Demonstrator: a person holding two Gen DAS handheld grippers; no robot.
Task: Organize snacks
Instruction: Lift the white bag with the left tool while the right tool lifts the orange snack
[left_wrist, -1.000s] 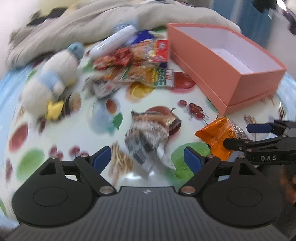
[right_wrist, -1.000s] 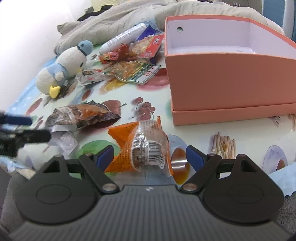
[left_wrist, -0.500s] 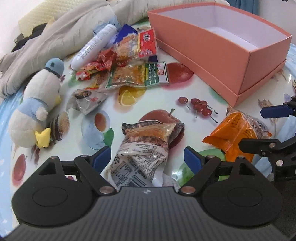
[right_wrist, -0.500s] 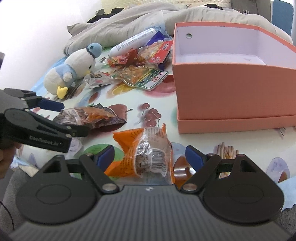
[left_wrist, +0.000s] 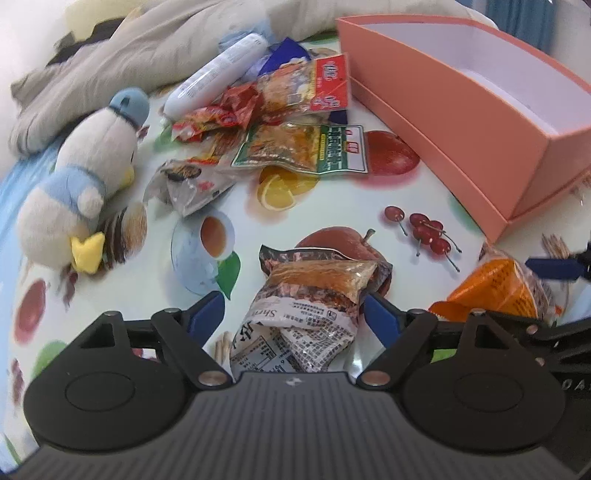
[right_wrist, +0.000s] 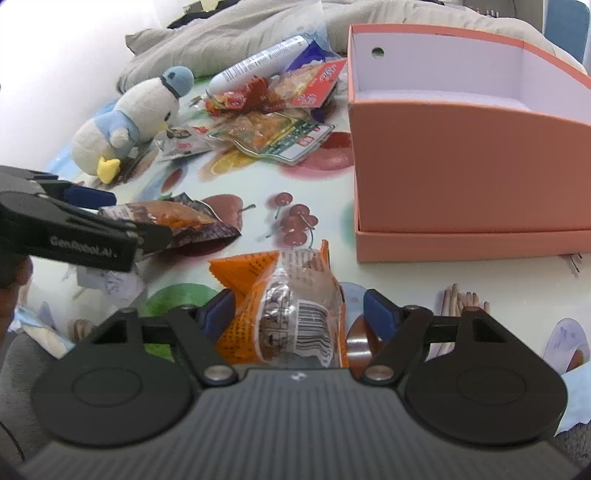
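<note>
Orange snack packet (right_wrist: 284, 314) lies between the closing jaws of the right hand-held gripper (right_wrist: 297, 312), pads apart from it. The left hand-held gripper (left_wrist: 293, 314), marked "GenRobot.AI", is also closing around one brown "Shrimp" packet (left_wrist: 314, 302), not yet gripping.

You can read "GenRobot.AI" on the left gripper's (right_wrist: 122, 236) black finger, and "Shri…" on the brown snack packet (left_wrist: 314, 306) between its jaws.

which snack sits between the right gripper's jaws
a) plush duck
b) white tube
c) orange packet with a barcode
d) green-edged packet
c: in the right wrist view the orange packet with the barcode lies between the closing jaws of the right gripper; the pads do not clearly press it yet.
</note>
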